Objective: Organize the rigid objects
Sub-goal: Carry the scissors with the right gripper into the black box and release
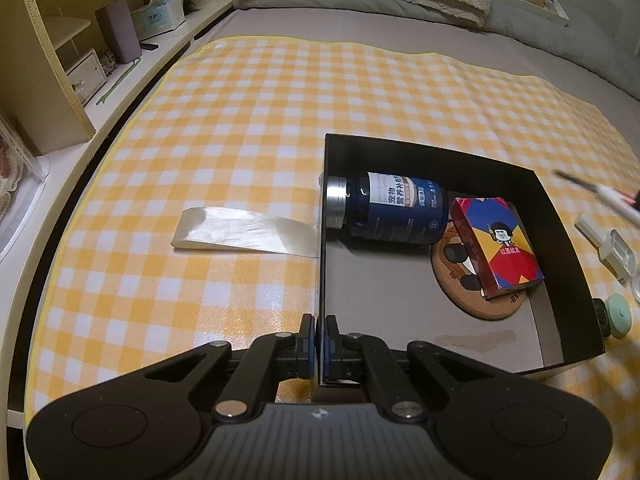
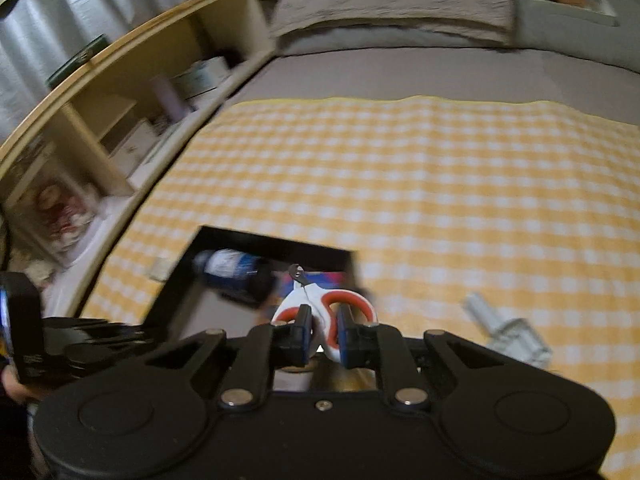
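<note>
A black open box [image 1: 560, 248] lies on the yellow checked cloth. Inside it are a dark blue bottle [image 1: 392, 210] on its side, a colourful card box [image 1: 496, 248] and a cork coaster [image 1: 472, 292]. My left gripper [image 1: 319, 344] is shut on the box's left wall near its front corner. My right gripper [image 2: 323, 334] is shut on small red-and-white scissors [image 2: 320, 304] and holds them above the box's [image 2: 176, 280] right side; the scissors' tip shows blurred at the right of the left wrist view [image 1: 600, 194].
A strip of clear tape [image 1: 244, 232] lies left of the box. A white plastic item [image 1: 608, 248] and a mint round object [image 1: 618, 316] lie right of it; the white item [image 2: 508, 332] shows too in the right wrist view. Shelves [image 1: 60, 80] run along the left.
</note>
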